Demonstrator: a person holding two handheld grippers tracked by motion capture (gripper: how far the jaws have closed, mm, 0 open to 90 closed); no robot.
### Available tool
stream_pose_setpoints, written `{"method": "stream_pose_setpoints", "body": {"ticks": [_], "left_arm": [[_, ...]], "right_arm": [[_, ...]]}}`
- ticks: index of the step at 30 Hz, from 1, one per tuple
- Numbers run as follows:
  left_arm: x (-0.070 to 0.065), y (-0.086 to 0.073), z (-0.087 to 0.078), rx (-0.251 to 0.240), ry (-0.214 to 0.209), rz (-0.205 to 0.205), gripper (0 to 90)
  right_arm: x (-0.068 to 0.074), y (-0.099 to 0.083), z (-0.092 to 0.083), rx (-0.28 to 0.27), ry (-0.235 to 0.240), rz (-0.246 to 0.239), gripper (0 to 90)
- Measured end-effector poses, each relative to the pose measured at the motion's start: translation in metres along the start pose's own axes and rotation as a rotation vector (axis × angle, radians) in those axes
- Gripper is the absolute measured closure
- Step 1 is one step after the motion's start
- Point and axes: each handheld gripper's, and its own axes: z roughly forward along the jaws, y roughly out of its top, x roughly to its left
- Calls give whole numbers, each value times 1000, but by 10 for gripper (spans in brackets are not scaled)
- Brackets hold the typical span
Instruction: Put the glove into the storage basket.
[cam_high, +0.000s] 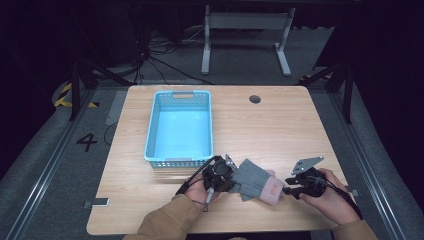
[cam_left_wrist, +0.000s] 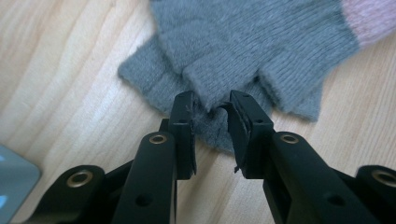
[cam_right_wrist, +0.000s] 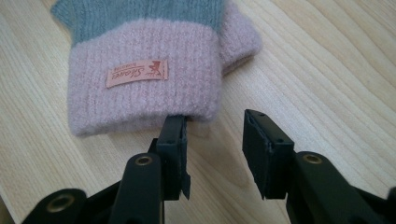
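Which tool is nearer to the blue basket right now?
Left. The left tool sits just below the blue basket's near right corner, at the glove's grey end; the right tool is farther right, at its pink cuff.

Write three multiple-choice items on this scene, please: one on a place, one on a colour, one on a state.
1. Where does the glove lie?
A. in the basket
B. on the table, between the two claws
C. on the floor

2. What colour is the glove's cuff?
A. pink
B. blue
C. yellow

3. How does the right claw stand?
A. shut on the cuff
B. open, at the edge of the cuff
C. shut on the basket's rim

Answers:
1 B: the high view shows it on the table, with the left claw at its grey end.
2 A: the right claw's view shows a pink band with a label.
3 B: bare wood shows between its jaws; the basket lies apart.
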Motion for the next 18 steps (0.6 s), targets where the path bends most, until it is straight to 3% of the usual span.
{"method": "stream_pose_setpoints", "body": {"ticks": [6, 13, 18], "left_arm": [[-3, 1, -1, -6, -4, 16, 741], [-7, 4, -1, -4, 34, 54, 855], [-9, 6, -7, -28, 36, 59, 878]], "right_arm": [[1, 1, 1, 4, -1, -6, 612], [2, 2, 1, 3, -3, -12, 630], [5, 5, -3, -14, -2, -43, 809]]}}
